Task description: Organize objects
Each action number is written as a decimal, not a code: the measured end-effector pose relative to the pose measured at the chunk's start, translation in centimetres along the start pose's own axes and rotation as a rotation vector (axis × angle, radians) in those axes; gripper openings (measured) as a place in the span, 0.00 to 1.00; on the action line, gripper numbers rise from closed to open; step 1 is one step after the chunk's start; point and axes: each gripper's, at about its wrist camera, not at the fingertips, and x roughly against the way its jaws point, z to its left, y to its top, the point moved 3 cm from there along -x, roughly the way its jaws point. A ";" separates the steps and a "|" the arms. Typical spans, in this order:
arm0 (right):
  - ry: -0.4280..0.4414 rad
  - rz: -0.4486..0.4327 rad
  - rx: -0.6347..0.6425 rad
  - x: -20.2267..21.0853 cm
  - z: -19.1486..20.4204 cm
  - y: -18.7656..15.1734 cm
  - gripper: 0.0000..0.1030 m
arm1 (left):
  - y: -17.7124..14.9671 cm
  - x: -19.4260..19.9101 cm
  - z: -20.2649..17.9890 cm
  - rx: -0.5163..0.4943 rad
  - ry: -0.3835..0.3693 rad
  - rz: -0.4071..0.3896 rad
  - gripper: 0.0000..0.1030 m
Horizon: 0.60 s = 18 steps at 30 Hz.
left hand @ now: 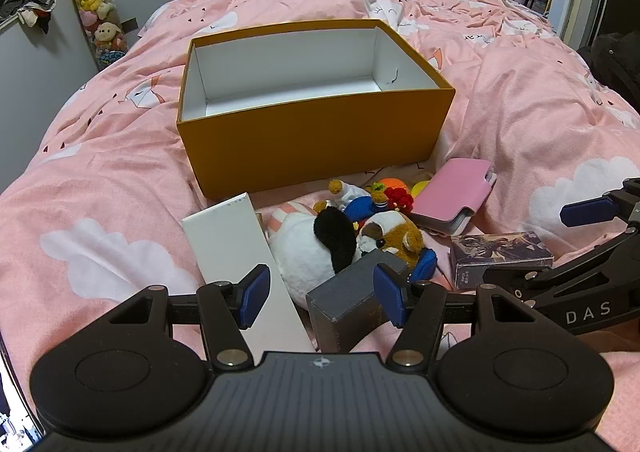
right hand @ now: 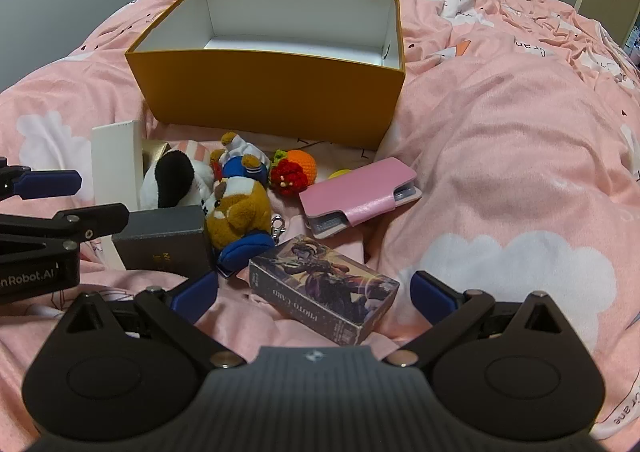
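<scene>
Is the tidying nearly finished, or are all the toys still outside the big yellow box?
Nothing is put away: the yellow box is empty. Nothing is in hand either; the left claw is open over the grey box, and the right claw is open around the photo card box. Left to do: the plush toys, pink wallet, white box and both small boxes.

Yellow thing: mostly hidden behind the pink case, maybe a ball.
White box: lower end hidden behind the left gripper's arm, left side of frame.
Gold thing: only a corner shows.
Screen: cut off, bottom left.
</scene>
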 end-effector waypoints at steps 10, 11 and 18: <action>0.000 0.005 -0.007 -0.1 -0.2 -0.1 0.99 | 0.0 0.0 0.0 -0.004 0.004 -0.001 0.69; 0.000 0.005 -0.007 -0.1 -0.2 -0.1 0.99 | 0.0 0.0 0.0 -0.004 0.003 -0.001 0.69; -0.003 0.005 -0.010 -0.2 -0.3 -0.2 0.99 | 0.0 0.0 -0.1 -0.005 0.005 -0.002 0.69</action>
